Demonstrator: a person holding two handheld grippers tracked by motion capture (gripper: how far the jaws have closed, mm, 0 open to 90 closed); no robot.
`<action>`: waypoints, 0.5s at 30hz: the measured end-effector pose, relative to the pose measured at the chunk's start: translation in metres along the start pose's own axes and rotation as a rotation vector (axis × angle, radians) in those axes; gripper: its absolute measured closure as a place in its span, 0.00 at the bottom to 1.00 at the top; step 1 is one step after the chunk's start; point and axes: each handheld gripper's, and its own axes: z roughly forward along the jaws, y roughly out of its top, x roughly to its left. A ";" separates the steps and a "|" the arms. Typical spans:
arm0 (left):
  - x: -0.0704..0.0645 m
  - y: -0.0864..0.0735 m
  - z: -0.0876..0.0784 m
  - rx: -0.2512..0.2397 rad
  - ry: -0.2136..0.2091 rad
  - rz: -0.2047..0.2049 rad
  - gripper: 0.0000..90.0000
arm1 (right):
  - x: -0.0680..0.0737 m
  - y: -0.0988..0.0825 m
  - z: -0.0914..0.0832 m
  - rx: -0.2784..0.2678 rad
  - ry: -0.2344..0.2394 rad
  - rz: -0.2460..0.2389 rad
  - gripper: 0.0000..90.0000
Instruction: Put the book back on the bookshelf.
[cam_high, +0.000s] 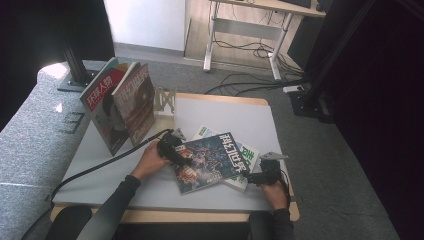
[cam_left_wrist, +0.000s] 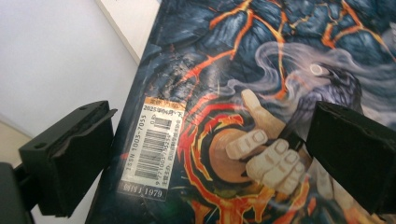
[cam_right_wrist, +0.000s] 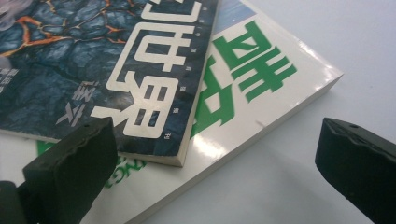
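Step in hand, as judged: lifting the dark magazine (cam_high: 212, 161) off the white-and-green book (cam_high: 245, 162) at mid-table, likely for the stand at the back left.

Left gripper (cam_high: 172, 150) spread wide at the magazine's left edge, jaws standing apart over the barcode (cam_left_wrist: 152, 144) and cover art, nothing pinched. Right gripper (cam_high: 261, 176) likewise released, jaws wide apart just short of the lower right corner of both volumes, touching neither.

For a clean pick: slide one left jaw under the magazine's free edge, other jaw on the cover, then close near the spine side so the pages stay together. Worth keeping the right gripper low against the book to pin it while the magazine rises, since the glossy covers could drag one another. Lift level; a limp magazine held by one corner will sag.

Container: wooden rack (cam_high: 165, 100) at the table's (cam_high: 235, 107) far left, two magazines (cam_high: 120, 102) leaning beside it, tilted. Whether these sit in a slot or merely lean, cannot tell.
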 end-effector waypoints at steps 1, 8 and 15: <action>-0.001 -0.001 -0.001 0.005 0.000 0.003 0.01 | -0.001 0.001 0.001 0.002 -0.006 -0.002 0.00; -0.008 -0.010 -0.008 0.028 -0.011 0.023 0.01 | -0.008 0.014 0.011 0.007 -0.064 -0.001 0.00; -0.015 -0.020 -0.012 0.026 -0.029 0.020 0.01 | -0.015 0.023 0.022 0.003 -0.094 0.028 0.00</action>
